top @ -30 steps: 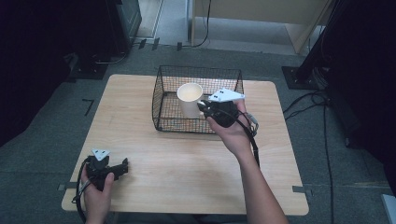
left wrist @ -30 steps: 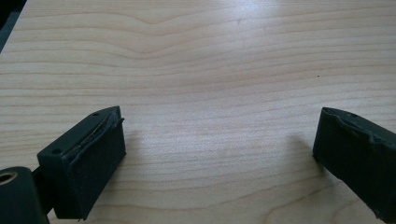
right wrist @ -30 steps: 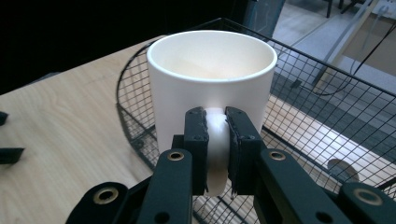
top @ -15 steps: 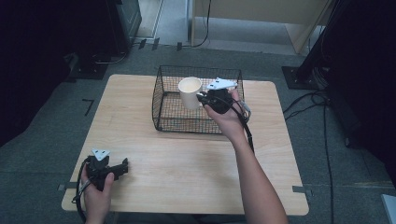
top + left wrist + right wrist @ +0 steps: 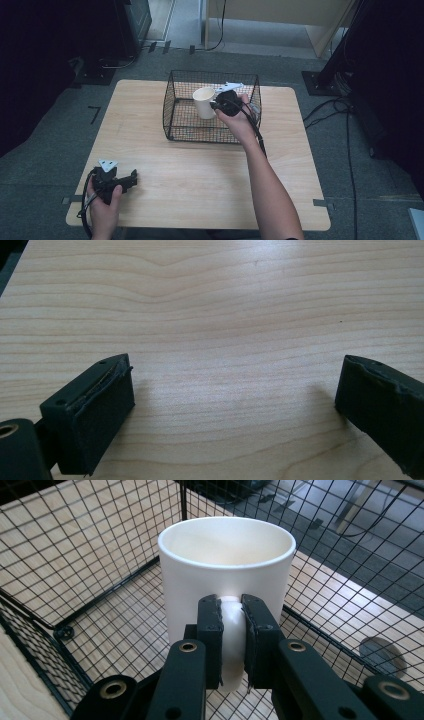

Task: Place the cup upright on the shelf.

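Two grippers are working at a wooden table (image 5: pixel 210 180) — the right gripper (image 5: pixel 231 630) is pinching the handle of a white mug (image 5: pixel 225 570) inside a black wire basket (image 5: pixel 172 107) near the far edge, while the left gripper (image 5: pixel 235 405) is resting near the front left corner, jaws spread apart.

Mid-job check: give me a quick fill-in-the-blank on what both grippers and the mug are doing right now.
1. The right gripper is shut on the white mug's ____.
2. The mug is inside the black wire ____.
3. The left gripper has its jaws ____, with nothing between them.
4. The left gripper sits near the ____ left corner of the wooden table, seen from the high view.

Missing words: handle; basket; open; front
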Demonstrator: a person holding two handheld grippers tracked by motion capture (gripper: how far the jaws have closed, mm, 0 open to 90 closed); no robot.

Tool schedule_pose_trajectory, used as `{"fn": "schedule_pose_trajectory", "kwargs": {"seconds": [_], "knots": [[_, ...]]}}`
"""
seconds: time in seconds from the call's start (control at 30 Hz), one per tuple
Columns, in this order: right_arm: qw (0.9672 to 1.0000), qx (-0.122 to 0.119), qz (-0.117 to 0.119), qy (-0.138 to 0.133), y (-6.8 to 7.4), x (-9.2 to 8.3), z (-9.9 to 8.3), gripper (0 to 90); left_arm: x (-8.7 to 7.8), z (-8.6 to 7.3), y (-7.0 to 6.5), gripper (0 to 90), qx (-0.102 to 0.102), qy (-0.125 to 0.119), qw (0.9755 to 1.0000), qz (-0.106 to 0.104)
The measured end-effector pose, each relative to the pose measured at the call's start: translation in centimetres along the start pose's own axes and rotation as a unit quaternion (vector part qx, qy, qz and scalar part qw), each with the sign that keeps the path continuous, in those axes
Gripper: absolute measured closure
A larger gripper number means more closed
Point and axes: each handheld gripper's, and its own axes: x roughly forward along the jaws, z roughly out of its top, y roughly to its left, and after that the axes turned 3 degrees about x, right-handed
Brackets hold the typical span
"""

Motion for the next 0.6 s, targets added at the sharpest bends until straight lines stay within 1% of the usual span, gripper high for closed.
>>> {"fn": "schedule_pose_trajectory", "kwargs": {"seconds": [0.07, 0.17, 0.2, 0.33, 0.43, 0.5, 0.6], "knots": [[1.0, -0.005, 0.004, 0.005, -0.4, 0.5, 0.1, 80.2, 0.0, 0.0, 0.0, 2.4, 0.0, 0.0, 1.0, 0.0], [0.9996, -0.02, 0.001, 0.019, -0.7, 1.1, 0.3, 80.2, 0.0, 0.0, 0.0, 2.4, 0.0, 0.0, 1.0, 0.0], [0.9995, -0.021, 0.001, 0.024, -0.8, 1.4, 0.3, 80.2, 0.0, 0.0, 0.0, 2.4, 0.0, 0.0, 1.0, 0.0], [0.9992, -0.016, 0.008, 0.035, -1.2, 2.1, 0.1, 80.2, 0.0, 0.0, 0.0, 2.4, 0.001, 0.0, 1.0, 0.0], [0.9986, -0.023, 0.007, 0.047, -1.2, 2.4, -0.1, 80.2, 0.0, 0.0, 0.0, 2.4, 0.001, 0.0, 1.0, 0.0], [0.9986, -0.02, 0.009, 0.047, -1.4, 2.4, -0.2, 80.2, 0.0, 0.0, 0.0, 2.4, 0.001, 0.0, 1.0, 0.0], [0.998, -0.019, 0.013, 0.06, -1.6, 2.3, -0.2, 80.0, 0.0, 0.0, 0.0, 2.4, 0.001, 0.0, 1.0, 0.0]]}}
